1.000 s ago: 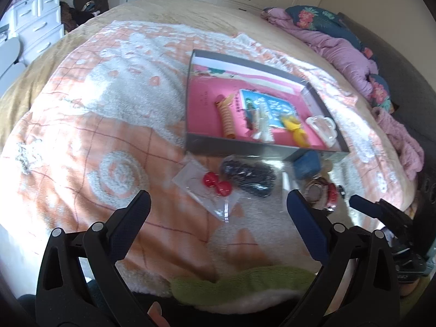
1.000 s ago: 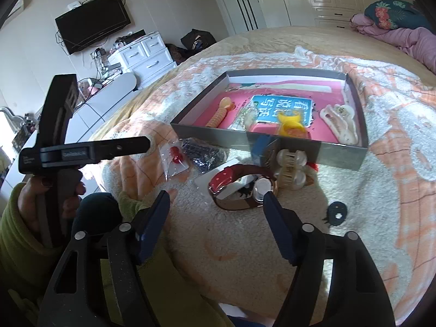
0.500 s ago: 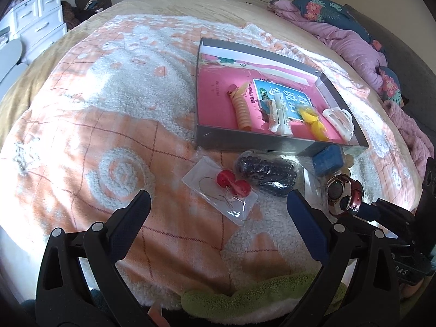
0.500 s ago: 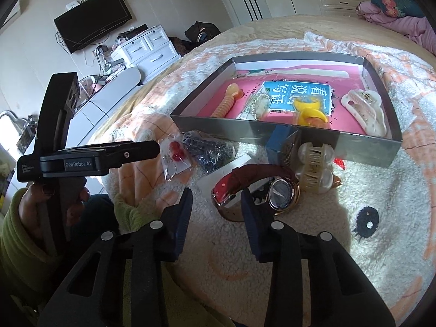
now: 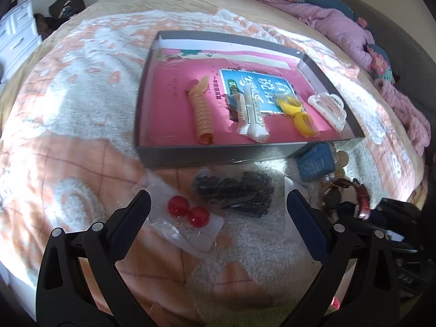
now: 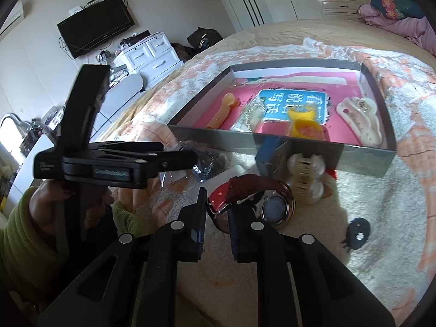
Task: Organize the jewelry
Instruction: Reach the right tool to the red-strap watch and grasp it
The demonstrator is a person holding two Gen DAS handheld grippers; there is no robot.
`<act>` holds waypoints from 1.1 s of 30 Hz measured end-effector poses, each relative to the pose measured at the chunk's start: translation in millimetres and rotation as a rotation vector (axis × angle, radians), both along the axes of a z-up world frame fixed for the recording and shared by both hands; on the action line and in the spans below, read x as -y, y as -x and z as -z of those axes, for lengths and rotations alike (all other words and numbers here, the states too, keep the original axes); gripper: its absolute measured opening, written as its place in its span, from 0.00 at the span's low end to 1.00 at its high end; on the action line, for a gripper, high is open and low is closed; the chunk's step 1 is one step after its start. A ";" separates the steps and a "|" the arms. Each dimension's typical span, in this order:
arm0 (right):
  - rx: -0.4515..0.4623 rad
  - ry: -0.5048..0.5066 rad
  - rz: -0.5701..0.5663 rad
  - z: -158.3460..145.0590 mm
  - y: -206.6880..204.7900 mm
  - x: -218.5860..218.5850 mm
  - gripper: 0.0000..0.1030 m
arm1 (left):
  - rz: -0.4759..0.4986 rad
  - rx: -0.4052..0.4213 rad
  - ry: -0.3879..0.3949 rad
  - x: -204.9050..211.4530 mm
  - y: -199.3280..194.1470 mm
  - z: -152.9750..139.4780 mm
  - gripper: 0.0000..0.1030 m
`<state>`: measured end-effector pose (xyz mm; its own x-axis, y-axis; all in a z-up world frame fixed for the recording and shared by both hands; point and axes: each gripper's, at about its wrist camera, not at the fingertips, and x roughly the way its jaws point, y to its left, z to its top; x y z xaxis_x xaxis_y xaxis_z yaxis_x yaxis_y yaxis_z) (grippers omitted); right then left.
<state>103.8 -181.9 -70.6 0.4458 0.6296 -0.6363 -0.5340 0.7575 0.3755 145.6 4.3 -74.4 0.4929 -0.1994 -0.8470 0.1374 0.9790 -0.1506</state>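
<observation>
Wide-spread jaws of the left gripper (image 5: 218, 204) hover above the clear packet of red bead earrings (image 5: 188, 216) on the blanket. Right view: the right gripper (image 6: 216, 215) pinches the red-strapped wristwatch (image 6: 253, 199) before the grey tray (image 6: 218, 140).

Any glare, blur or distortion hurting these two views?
Left wrist: sun glare washes the tray's near wall and the earring bag; fisheye bends the edges. Right wrist: watch sharp, glare on the cupboards, left gripper slightly soft.

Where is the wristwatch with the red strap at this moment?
In the right wrist view the wristwatch lies on the blanket outside the tray, beside the cream hair claw, with the right gripper around its strap.
</observation>
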 end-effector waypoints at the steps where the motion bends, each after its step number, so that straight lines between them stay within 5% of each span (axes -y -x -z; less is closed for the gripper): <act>1: 0.004 -0.003 0.006 -2.0 0.7 3.2 0.14 | 0.008 -0.001 -0.019 2.8 -2.4 1.6 0.91; 14: 0.043 -0.043 0.084 -26.8 -1.8 44.7 0.08 | 0.102 -0.016 -0.208 36.9 -19.8 16.4 0.90; 17: 0.048 -0.050 0.094 -29.4 -3.5 48.4 0.08 | 0.137 -0.033 -0.230 47.7 -21.1 25.3 0.78; 21: 0.052 -0.056 0.102 -31.9 -2.6 51.4 0.08 | 0.095 -0.022 -0.154 34.9 -19.8 20.3 0.67; 33: 0.099 -0.062 0.103 -50.8 -3.4 53.5 0.08 | 0.033 0.077 -0.016 14.6 7.6 -24.1 0.66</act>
<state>107.2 -235.4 -19.8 0.5683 0.6143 -0.5474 -0.4916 0.7870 0.3729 138.0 -10.2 -50.3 0.5500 -0.2036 -0.8100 0.1806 0.9759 -0.1226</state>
